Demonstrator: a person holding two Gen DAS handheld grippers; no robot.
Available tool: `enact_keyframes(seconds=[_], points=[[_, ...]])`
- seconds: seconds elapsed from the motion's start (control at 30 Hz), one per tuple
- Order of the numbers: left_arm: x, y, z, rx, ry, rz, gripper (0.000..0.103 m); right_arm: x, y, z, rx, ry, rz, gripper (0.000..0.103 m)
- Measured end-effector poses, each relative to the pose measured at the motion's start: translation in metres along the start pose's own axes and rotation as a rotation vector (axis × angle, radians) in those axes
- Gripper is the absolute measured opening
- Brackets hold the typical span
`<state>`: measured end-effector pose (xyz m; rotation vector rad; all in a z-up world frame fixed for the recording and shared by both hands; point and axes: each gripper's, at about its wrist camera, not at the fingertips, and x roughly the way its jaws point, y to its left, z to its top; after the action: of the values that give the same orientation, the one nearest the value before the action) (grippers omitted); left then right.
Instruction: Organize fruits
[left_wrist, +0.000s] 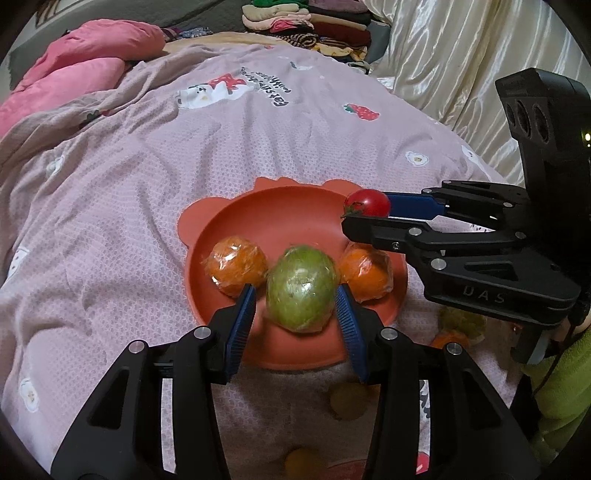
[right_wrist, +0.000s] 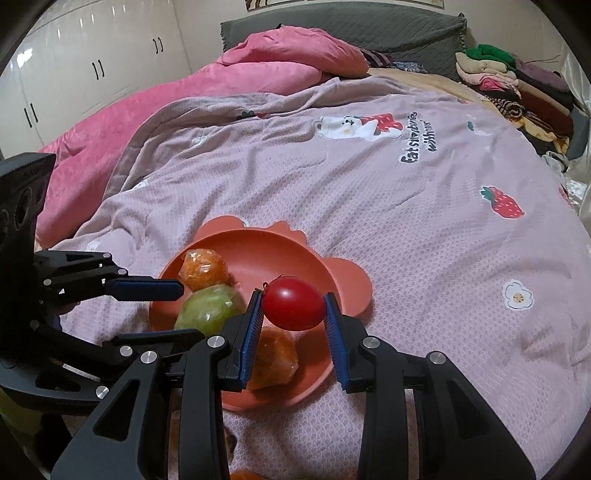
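An orange-red plate (left_wrist: 258, 199) (right_wrist: 258, 236) lies on the lilac bedspread. On it sit two film-wrapped oranges, a left orange (left_wrist: 236, 269) (right_wrist: 203, 269) and a right orange (left_wrist: 365, 273) (right_wrist: 275, 360). My left gripper (left_wrist: 297, 306) is shut on a wrapped green fruit (left_wrist: 301, 290) (right_wrist: 208, 310), held by the fingertips low over the plate's near side. My right gripper (right_wrist: 293, 306) (left_wrist: 369, 212) is shut on a red cherry tomato (right_wrist: 293, 308) (left_wrist: 367, 203), above the plate's right rim.
More fruit lies on the bedspread near me: a yellowish piece (left_wrist: 349, 400) and an orange and green pair (left_wrist: 458, 328). A pink quilt (right_wrist: 258, 70) and folded clothes (right_wrist: 517, 85) are at the far end. A cream curtain (left_wrist: 443, 55) hangs on the right.
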<state>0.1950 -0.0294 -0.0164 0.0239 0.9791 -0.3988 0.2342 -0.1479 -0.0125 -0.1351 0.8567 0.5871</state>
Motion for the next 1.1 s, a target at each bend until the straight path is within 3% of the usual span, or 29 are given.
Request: enact_keyframes(seconds=[0.8, 1.1], points=[[0.001, -0.001, -0.002, -0.004, 0.006, -0.002, 0.037, 0.017, 0.003, 0.003, -0.011, 0.046, -0.006, 0.033], [-0.003, -0.002, -0.002, -0.004, 0.0, -0.003, 0.038, 0.006, 0.0, 0.004, 0.001, 0.02, -0.014, 0.033]])
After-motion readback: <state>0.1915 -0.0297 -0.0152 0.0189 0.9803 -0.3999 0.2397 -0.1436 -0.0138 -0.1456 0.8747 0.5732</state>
